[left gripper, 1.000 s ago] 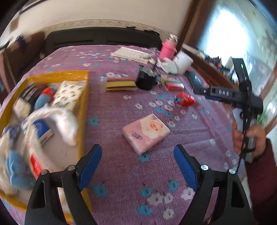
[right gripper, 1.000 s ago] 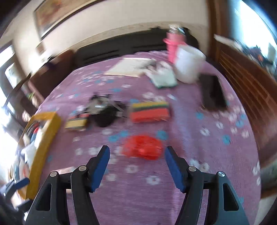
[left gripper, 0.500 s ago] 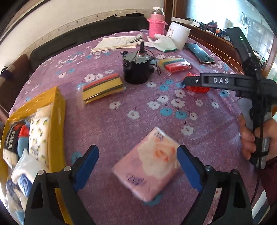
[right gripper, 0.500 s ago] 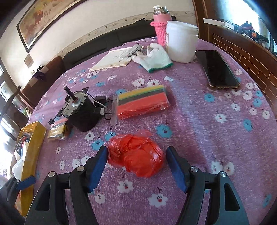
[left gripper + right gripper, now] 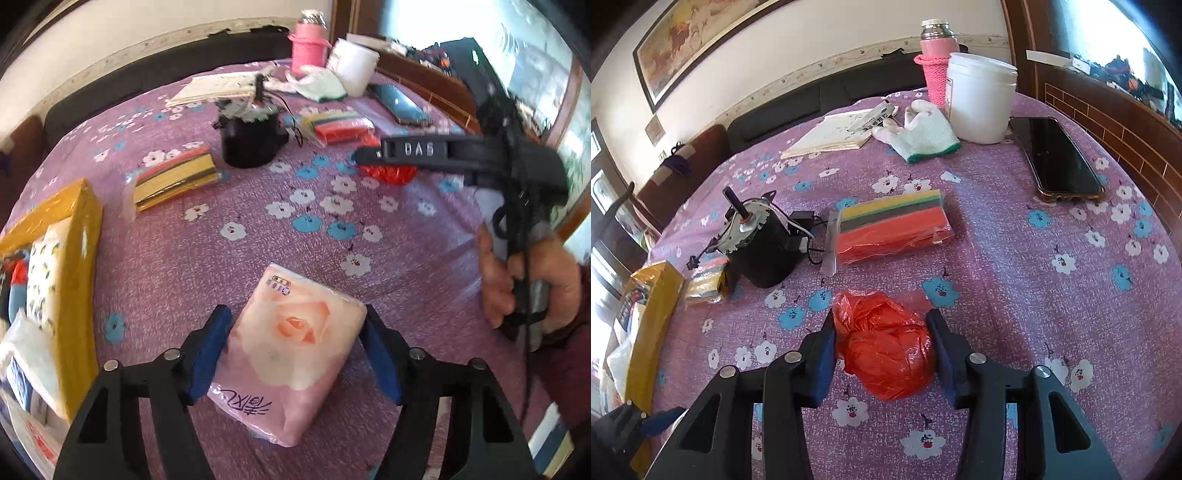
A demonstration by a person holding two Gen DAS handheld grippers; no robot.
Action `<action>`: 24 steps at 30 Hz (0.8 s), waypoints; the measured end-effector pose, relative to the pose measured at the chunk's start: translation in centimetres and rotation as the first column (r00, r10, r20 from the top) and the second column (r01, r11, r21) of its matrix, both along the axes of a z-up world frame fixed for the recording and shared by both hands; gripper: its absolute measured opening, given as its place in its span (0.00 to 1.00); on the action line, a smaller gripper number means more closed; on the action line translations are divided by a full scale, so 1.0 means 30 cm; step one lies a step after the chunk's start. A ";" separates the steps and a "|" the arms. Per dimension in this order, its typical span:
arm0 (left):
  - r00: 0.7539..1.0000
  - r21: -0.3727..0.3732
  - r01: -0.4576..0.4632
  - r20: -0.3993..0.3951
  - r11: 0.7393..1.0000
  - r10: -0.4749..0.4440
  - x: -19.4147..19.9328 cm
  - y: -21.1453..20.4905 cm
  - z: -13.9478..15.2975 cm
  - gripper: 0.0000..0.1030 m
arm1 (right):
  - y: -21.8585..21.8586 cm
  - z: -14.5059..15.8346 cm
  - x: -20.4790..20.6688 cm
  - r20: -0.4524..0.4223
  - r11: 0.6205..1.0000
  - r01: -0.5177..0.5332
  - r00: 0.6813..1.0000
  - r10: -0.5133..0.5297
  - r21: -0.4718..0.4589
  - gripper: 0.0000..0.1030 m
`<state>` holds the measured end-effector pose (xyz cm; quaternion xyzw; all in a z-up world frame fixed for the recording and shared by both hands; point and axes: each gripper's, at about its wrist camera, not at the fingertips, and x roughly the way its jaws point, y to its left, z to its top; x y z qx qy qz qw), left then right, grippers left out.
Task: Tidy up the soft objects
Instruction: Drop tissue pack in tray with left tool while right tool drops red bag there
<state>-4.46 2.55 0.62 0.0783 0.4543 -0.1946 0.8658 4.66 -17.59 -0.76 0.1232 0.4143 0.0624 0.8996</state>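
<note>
Left wrist: pink rose-printed tissue pack, glossy, lying flat.

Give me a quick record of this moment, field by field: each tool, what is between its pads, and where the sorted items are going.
left tool: jaws just closing, pads against the pink tissue pack
right tool: jaws just closing, pads against the red plastic bag
both items: on the purple floral tablecloth
bin: yellow box at the left, already holding soft packs
still loose: two sponge packs
</note>
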 end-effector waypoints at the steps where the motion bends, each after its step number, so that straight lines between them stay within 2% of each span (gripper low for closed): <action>1: 1.000 -0.010 -0.005 0.009 1.000 0.005 -0.009 0.004 0.012 0.67 | -0.003 0.000 -0.001 -0.002 1.000 0.002 1.000 -0.002 0.006 0.46; 9: 0.998 -0.117 -0.026 0.048 0.993 0.032 -0.106 0.046 0.119 0.67 | -0.007 0.073 -0.077 0.023 1.000 0.007 1.000 -0.007 0.027 0.47; 17: 0.989 -0.217 -0.091 0.094 0.972 0.114 -0.204 0.176 0.212 0.67 | 0.087 0.198 -0.196 0.084 0.998 -0.069 0.994 0.068 0.015 0.47; 21: 0.970 -0.235 -0.173 0.126 0.956 0.206 -0.249 0.319 0.254 0.67 | 0.170 0.252 -0.255 0.111 0.992 -0.124 0.986 0.123 -0.003 0.47; 24: 0.943 -0.235 -0.263 0.142 0.936 0.300 -0.270 0.453 0.272 0.67 | 0.232 0.277 -0.288 0.121 0.987 -0.160 0.979 0.162 -0.022 0.47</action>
